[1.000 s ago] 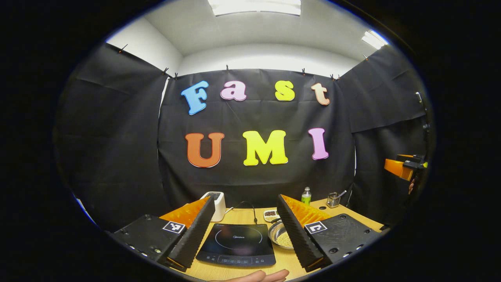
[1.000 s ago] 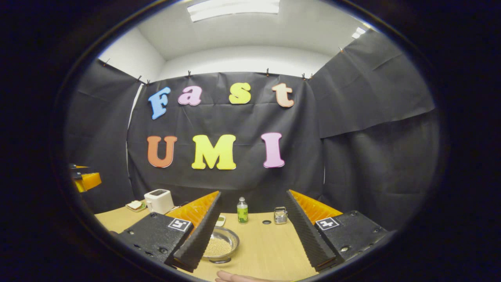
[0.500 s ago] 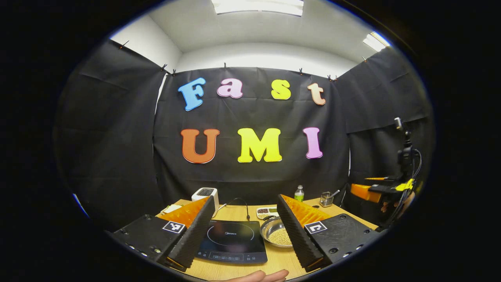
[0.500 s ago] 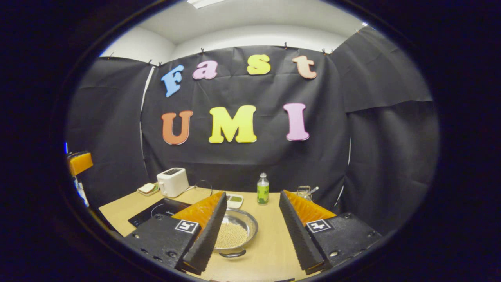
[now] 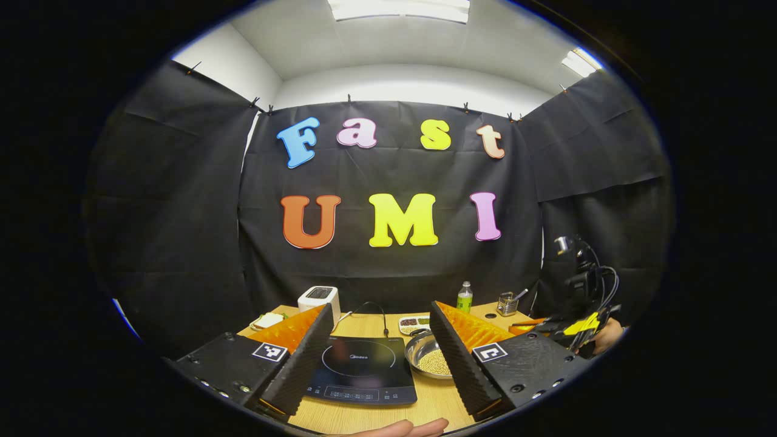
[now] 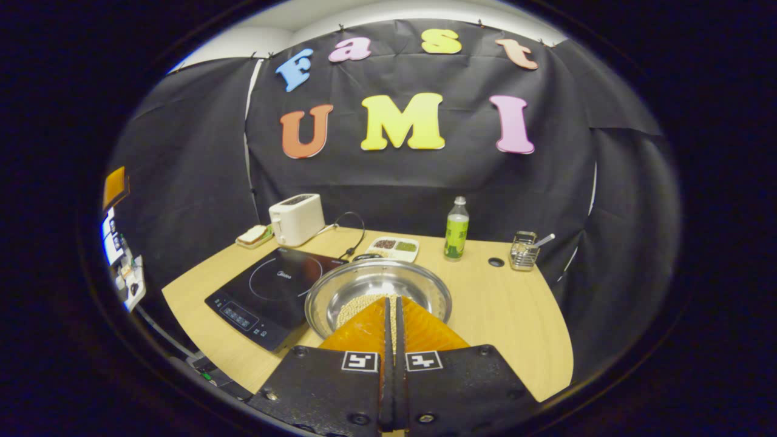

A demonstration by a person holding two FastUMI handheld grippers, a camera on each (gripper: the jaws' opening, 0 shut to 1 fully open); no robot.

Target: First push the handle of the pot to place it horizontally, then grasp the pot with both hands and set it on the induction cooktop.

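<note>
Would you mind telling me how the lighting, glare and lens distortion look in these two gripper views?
Left gripper view: bright ceiling light panels blow out to white, the induction cooktop shows a faint sheen, and the table stays sharp. Right gripper view: even light, a soft reflection inside the steel pot, the table edge bowed by the fisheye, and blur at the left rim.

My pot (image 6: 377, 294) is bright, polished metal — smooth and mirror-like on its inner wall, with a matt bed of small pale grains in the bottom. Beside it the induction cooktop (image 6: 273, 286) has a glossy black glass face. The tabletop (image 6: 516, 315) looks like light wood laminate, smooth and faintly satin. The toaster (image 6: 296, 218) is glossy white plastic — the bottle (image 6: 456, 229) clear plastic, the small caddy (image 6: 524, 250) wire metal.
</note>
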